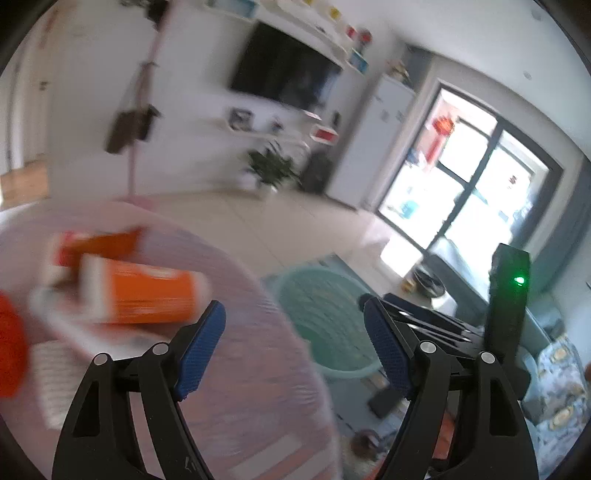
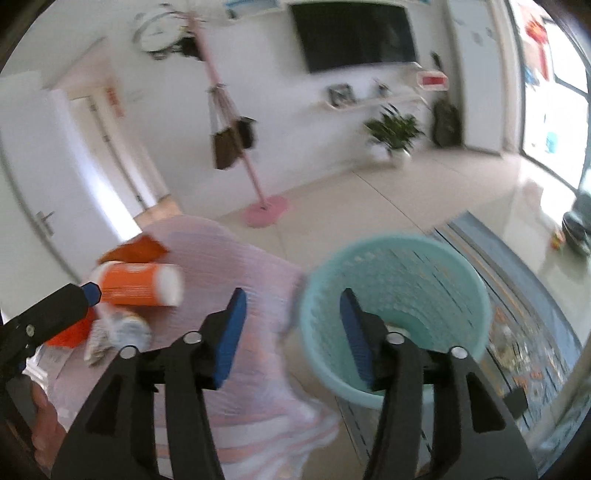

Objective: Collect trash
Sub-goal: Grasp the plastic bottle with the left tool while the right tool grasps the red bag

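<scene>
An orange and white cup (image 1: 147, 295) (image 2: 136, 284) lies on its side on the pink striped table cover (image 1: 240, 369) (image 2: 251, 369). An orange packet (image 1: 99, 243) (image 2: 136, 249) lies behind it, and a crumpled wrapper (image 2: 118, 332) in front of it. A teal plastic basket (image 1: 295, 291) (image 2: 461, 280) stands on the floor to the right of the table. My left gripper (image 1: 295, 347) is open and empty over the table edge. My right gripper (image 2: 293, 332) hangs open and empty between table and basket. One left finger (image 2: 55, 310) shows beside the cup.
A pink coat stand (image 2: 255, 173) with hanging bags rises behind the table. A potted plant (image 2: 393, 129) and a TV (image 2: 354, 33) are at the far wall. A patterned rug (image 2: 517, 332) lies under the basket. A glass door (image 1: 461, 184) is at the right.
</scene>
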